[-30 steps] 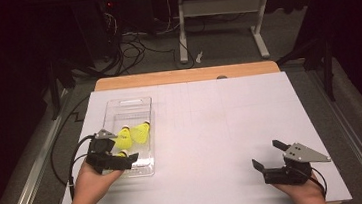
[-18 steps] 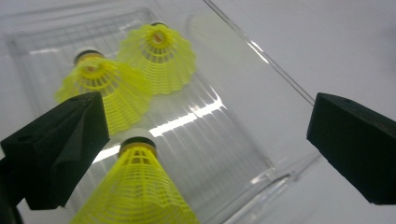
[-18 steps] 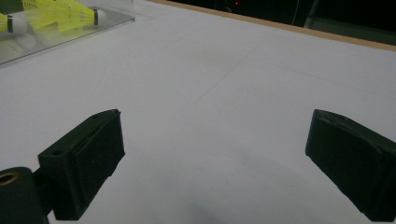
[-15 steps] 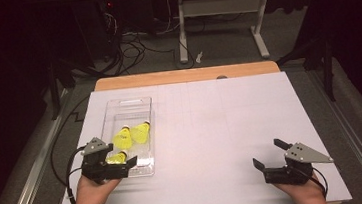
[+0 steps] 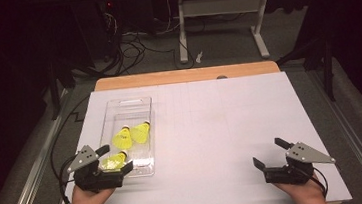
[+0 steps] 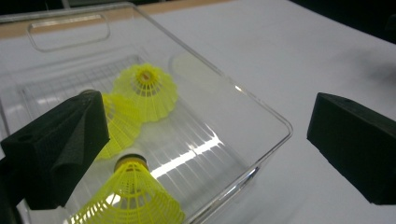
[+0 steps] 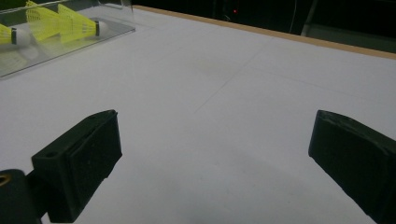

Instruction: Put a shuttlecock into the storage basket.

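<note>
Three yellow shuttlecocks (image 5: 121,139) (image 5: 140,132) (image 5: 113,161) lie in a clear plastic tray (image 5: 125,105) on the left of the white table. My left gripper (image 5: 115,158) hovers open at the tray's near end. In the left gripper view its jaws stand wide apart on either side of the tray's near corner (image 6: 275,126), and the closest shuttlecock (image 6: 130,196) lies loose in the tray by the left jaw. The other two shuttlecocks (image 6: 147,88) (image 6: 119,122) rest deeper in. My right gripper (image 5: 269,153) is open and holds nothing at the near right.
White paper covers the table (image 5: 221,123), with a wooden strip (image 5: 186,75) along its far edge. In the right gripper view the tray (image 7: 60,42) and its shuttlecocks (image 7: 70,23) are far off at the upper left. Dark floor, cables and a stand lie beyond.
My left gripper has drawn back from the tray toward the person's side. The nearest shuttlecock stays in the tray. The right gripper has barely moved.
</note>
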